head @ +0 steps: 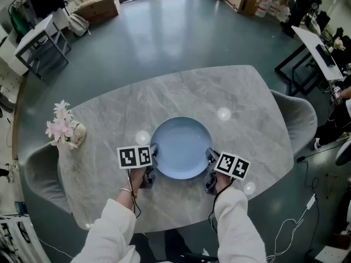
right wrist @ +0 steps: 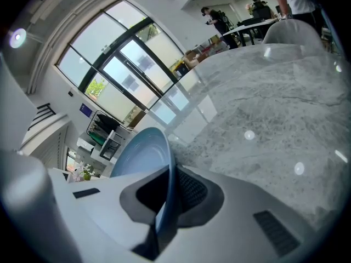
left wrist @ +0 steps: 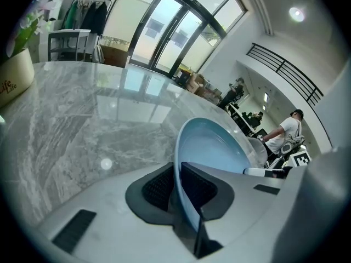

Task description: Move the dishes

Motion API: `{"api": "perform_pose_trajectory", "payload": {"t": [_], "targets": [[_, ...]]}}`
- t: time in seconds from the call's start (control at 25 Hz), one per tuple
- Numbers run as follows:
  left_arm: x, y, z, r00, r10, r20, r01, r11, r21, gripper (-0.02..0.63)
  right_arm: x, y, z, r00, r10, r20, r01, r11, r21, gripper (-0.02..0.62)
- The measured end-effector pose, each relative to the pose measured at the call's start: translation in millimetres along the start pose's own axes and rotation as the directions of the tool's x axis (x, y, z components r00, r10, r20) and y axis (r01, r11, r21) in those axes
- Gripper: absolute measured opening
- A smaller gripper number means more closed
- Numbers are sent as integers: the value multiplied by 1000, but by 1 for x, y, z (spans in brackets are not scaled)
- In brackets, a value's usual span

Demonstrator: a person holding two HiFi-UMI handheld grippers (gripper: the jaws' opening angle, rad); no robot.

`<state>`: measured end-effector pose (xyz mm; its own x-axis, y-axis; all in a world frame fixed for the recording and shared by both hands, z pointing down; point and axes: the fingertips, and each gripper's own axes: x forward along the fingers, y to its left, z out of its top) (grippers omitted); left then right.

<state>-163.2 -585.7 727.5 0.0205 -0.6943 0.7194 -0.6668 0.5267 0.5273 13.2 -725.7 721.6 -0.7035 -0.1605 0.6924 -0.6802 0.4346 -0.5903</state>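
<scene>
Plate (head: pixel 181 146) clamped at opposite rims by left gripper (head: pixel 153 151) and right gripper (head: pixel 210 155). Grasp judged done; lift and transfer across table (head: pixel 247 108) not yet done.

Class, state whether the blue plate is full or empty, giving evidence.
Empty: the blue plate shows a bare inner surface with nothing on it.

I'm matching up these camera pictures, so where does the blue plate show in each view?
Head view: blue plate just below centre, marble table around it.
Left gripper view: blue plate lower centre-right, edge-on, rim in the left gripper.
Right gripper view: blue plate lower left of centre, rim in the right gripper.
Shared landmark: the marble table, in all three.
</scene>
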Motion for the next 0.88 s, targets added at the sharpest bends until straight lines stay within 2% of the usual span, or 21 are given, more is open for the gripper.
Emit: {"api": "perform_pose_trajectory", "payload": {"t": [0.64,0.68,0.76,0.88], "targets": [[0,0,0,1000,14,17,-15,998,56,32,0,-3,0,999,-39,-5,39,999,-38,74],[0,0,0,1000,16,19,-18,998,60,32,-1,-3,0,999,-40,-1,40,999,-34,81],[-4,1,2,999,20,30,-22,998,64,32,-2,-3,2,999,-37,6,38,999,-25,152],[-11,3,7,998,27,53,-30,998,61,32,-5,-4,3,999,-37,17,38,999,-16,178]]}}
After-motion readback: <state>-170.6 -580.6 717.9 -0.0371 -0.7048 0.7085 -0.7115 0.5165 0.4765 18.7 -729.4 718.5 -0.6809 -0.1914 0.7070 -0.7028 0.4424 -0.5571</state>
